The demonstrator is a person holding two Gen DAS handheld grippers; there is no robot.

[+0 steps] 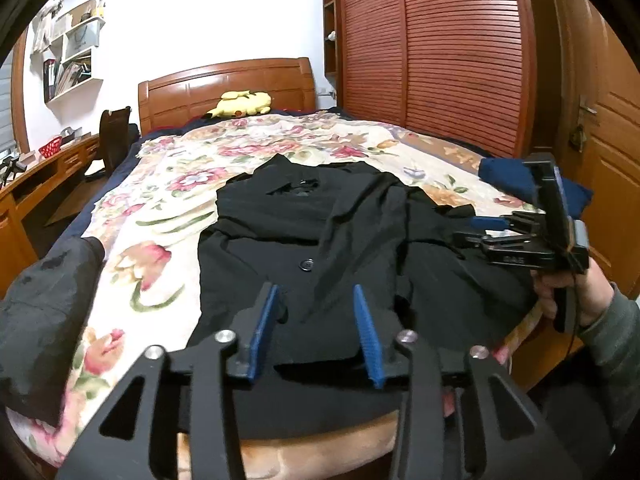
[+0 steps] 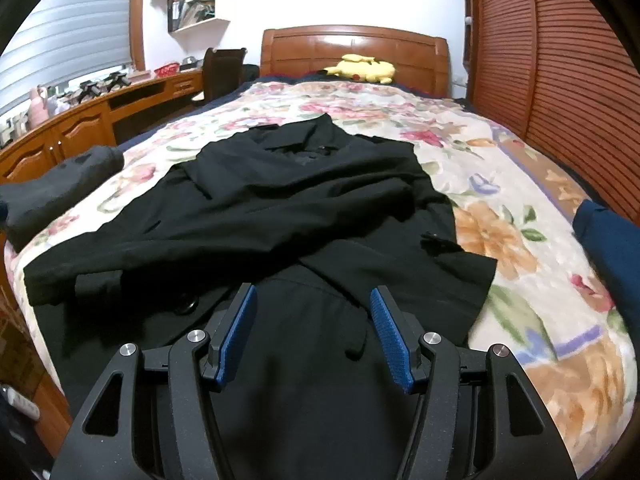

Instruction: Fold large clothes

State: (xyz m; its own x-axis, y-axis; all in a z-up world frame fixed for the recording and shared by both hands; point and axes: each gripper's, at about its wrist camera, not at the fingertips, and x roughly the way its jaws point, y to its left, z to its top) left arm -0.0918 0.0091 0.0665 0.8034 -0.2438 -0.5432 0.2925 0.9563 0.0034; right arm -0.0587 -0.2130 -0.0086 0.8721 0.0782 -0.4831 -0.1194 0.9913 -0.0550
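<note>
Left tongs: blue pads apart, empty, tilted down above black coat on bed. Right tongs: apart, empty, likewise angled over coat.

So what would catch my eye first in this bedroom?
The black coat, spread across the middle of the flowery bedspread with its sleeves folded over its front. Then the yellow plush toy at the wooden headboard, and the blue-padded right gripper open above the coat's near end.
</note>
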